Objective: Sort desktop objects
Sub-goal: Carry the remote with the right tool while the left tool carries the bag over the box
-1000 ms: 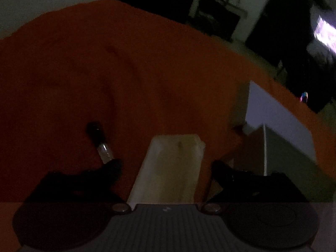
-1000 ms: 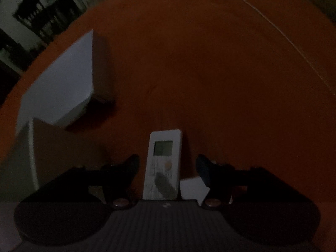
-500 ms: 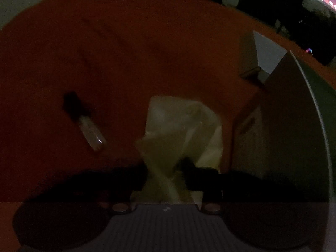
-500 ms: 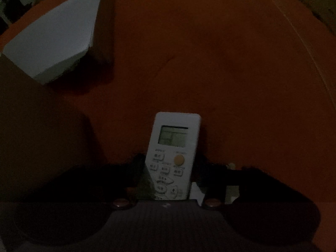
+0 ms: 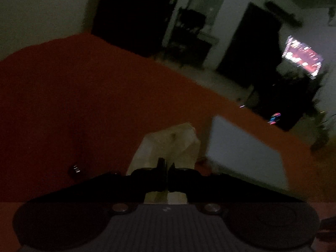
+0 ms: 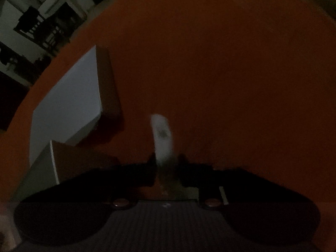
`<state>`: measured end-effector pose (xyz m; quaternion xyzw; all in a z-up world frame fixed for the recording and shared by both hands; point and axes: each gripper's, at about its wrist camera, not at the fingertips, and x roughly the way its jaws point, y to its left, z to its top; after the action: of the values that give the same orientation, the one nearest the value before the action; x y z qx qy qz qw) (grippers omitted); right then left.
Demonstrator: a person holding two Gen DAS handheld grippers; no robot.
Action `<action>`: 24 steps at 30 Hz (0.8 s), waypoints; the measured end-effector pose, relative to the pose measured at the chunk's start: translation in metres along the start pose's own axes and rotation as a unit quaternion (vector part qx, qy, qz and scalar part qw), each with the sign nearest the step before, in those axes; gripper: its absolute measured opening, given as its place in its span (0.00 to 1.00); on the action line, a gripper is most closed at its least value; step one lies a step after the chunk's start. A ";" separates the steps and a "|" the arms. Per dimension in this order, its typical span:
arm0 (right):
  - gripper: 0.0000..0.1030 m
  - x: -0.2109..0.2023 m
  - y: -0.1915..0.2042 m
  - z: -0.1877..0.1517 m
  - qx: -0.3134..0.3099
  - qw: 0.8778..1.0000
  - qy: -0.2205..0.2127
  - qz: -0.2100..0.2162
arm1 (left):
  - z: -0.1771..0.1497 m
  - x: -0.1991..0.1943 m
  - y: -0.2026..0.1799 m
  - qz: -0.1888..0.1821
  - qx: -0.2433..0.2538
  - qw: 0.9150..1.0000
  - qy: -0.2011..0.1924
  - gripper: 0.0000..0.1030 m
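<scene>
my left gripper [image 5: 166, 169] pinches the crumpled tissue packet [image 5: 168, 145] tight above the orange cloth [image 5: 73, 105]. my right gripper [image 6: 167, 163] clamps the white remote [image 6: 162, 138] edge-on near the white box [image 6: 67, 109].

Both views were fisheye, each mounted on a hand-held gripper and looking forward along its fingers, dim and blurred. Left wrist view sat close over the orange surface [image 5: 63, 96], tilted moderately down, dark room filling the upper right of the frame. Right wrist view pitched steeper, surface filling most of it. Shared: the white box [image 5: 243, 153] [image 6: 67, 105], right-centre in one, left in the other.
</scene>
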<state>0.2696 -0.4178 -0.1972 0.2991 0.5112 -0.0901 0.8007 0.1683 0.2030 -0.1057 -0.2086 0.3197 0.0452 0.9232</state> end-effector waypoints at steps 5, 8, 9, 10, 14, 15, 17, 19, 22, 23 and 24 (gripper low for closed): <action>0.19 -0.006 0.006 0.000 -0.005 1.000 -0.010 -0.011 | -0.005 -0.021 -0.038 -0.089 0.010 0.996 0.012 0.01; 0.19 -0.016 0.011 0.000 -0.002 1.000 -0.015 -0.003 | -0.016 -0.026 -0.061 -0.128 0.026 0.991 0.024 0.01; 0.19 -0.020 0.010 -0.001 -0.003 1.000 -0.018 0.001 | -0.021 -0.026 -0.070 -0.135 0.036 0.990 0.028 0.01; 0.19 -0.026 0.012 -0.001 -0.006 1.000 -0.023 0.005 | -0.025 -0.024 -0.074 -0.139 0.040 0.989 0.034 0.01; 0.19 -0.057 0.026 0.002 -0.017 0.998 -0.054 0.025 | -0.041 -0.015 -0.080 -0.151 0.045 0.986 0.055 0.01; 0.19 -0.066 0.029 0.003 -0.019 0.997 -0.062 0.030 | -0.044 -0.015 -0.080 -0.152 0.044 0.986 0.058 0.01; 0.19 -0.086 0.035 0.002 -0.027 0.996 -0.077 0.044 | -0.048 -0.015 -0.079 -0.153 0.043 0.985 0.063 0.01; 0.19 -0.103 0.043 -0.001 -0.036 0.994 -0.089 0.061 | -0.050 -0.016 -0.078 -0.152 0.043 0.985 0.067 0.01; 0.19 -0.124 0.059 -0.008 -0.056 0.989 -0.100 0.089 | -0.053 -0.010 -0.076 -0.148 0.043 0.985 0.076 0.01; 0.19 -0.131 0.066 -0.011 -0.064 0.988 -0.101 0.098 | -0.053 -0.009 -0.075 -0.146 0.042 0.985 0.078 0.01; 0.19 -0.134 0.073 -0.015 -0.072 0.986 -0.101 0.108 | -0.054 -0.008 -0.075 -0.144 0.046 0.985 0.081 0.01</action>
<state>0.2291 -0.3722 -0.0561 0.2831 0.3979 0.0042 0.8726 0.1474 0.1122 -0.1126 -0.2129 0.3621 -0.1197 0.8996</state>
